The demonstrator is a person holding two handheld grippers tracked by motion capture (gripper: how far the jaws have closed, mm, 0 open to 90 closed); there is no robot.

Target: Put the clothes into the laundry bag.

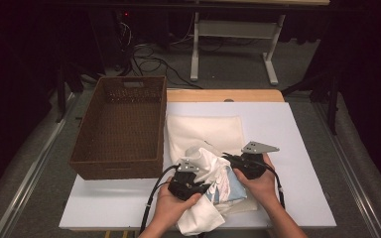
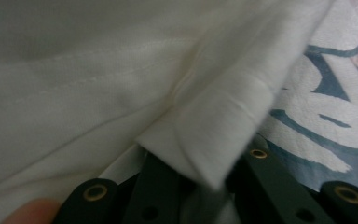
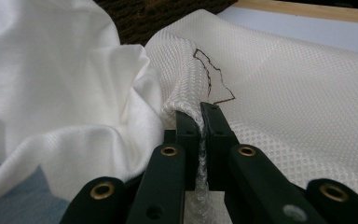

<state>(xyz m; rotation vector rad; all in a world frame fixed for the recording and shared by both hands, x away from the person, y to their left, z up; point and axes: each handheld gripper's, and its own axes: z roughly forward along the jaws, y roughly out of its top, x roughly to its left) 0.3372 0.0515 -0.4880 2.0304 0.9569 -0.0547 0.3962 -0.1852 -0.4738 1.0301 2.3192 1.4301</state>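
Waffle-textured cream cloth (image 3: pixel 279 93) — pinched fold — beside smooth white shirt (image 3: pixel 51 70)

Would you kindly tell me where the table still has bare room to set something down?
Bare room: the white tabletop right of the cream cloth, and the front-left strip below the wicker basket. The basket's floor is bare too. The middle front is crowded by the white garment and both grippers.

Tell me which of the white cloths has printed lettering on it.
The crumpled smooth white shirt nearest the person; the flat waffle-textured cream cloth behind it is plain.
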